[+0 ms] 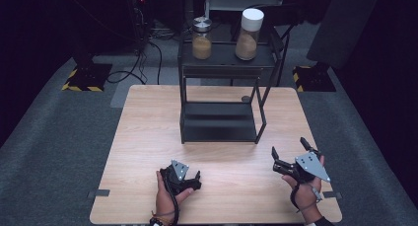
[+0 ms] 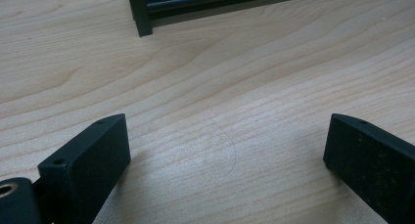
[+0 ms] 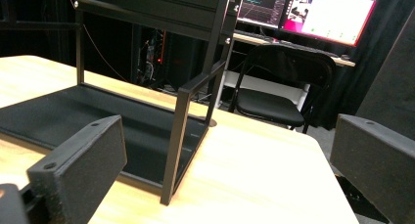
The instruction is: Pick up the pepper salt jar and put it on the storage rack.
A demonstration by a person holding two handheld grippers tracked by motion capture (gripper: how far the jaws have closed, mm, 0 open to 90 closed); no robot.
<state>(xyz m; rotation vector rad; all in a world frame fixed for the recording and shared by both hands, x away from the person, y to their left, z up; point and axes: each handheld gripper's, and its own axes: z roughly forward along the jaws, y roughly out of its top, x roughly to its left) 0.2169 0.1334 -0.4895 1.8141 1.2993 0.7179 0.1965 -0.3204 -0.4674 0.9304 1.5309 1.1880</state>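
Black metal rack (image 1: 222,107) stands upright mid-counter (image 1: 148,137), its long side running across, open front facing the person. Both tongs, left (image 1: 194,179) and right (image 1: 291,154), gape empty nearby; jar (image 1: 201,38) contents are indistinct.

floor: grey carpet (image 1: 59,137) | chair (image 3: 274,104): black, beside table | monitors (image 3: 337,13): lit | surroundings: dark

Overhead and close views sharing rack (image 1: 220,122)
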